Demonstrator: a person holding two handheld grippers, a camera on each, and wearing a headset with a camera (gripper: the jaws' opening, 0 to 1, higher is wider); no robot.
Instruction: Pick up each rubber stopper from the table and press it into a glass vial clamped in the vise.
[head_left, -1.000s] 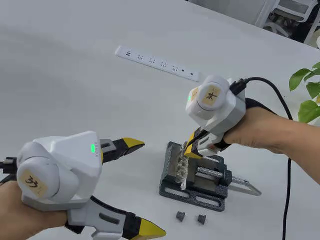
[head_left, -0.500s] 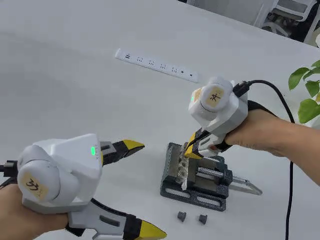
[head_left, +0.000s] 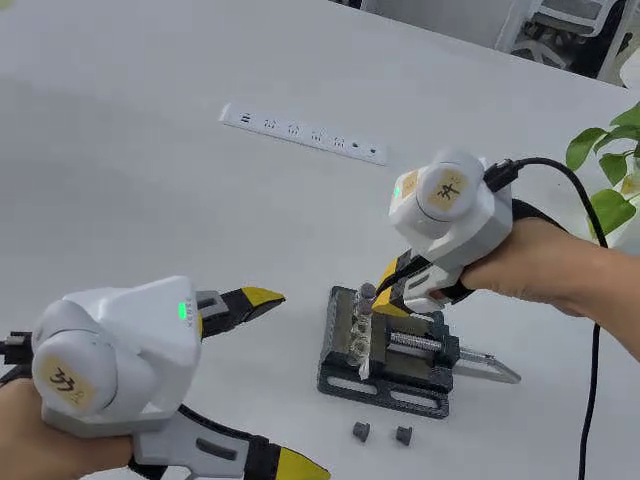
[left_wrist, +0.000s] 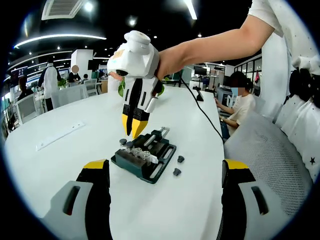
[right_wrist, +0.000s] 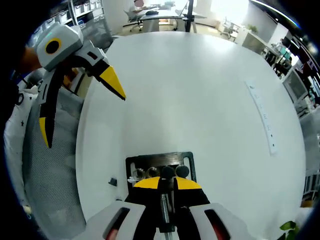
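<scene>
- Two small dark grey rubber stoppers (head_left: 361, 431) lie loose on the white table (head_left: 150, 180). They are on the side of the vise away from the right claw's tips and well apart from both claws.
- Four clear glass vials (right_wrist: 152, 172) stand in a row in the dark metal bench vise (head_left: 400, 385), just ahead of the right claw.
- We read the two vials straight ahead of its tips as capped dark and the two off to one side as open.
- The right claw (head_left: 386, 290) has its jaws together and carries nothing. Its tips are just beside a capped vial, and we cannot tell whether they touch it.
- The left claw (head_left: 281, 381) is spread wide and empty, with the vise well ahead between its jaws.
- We judge one stopper's pressing to be about finished, with two vials left to fill.
- Next, we think, a claw must drop to a loose stopper and pinch its sides. It then has to bring the stopper squarely over an open vial.
</scene>
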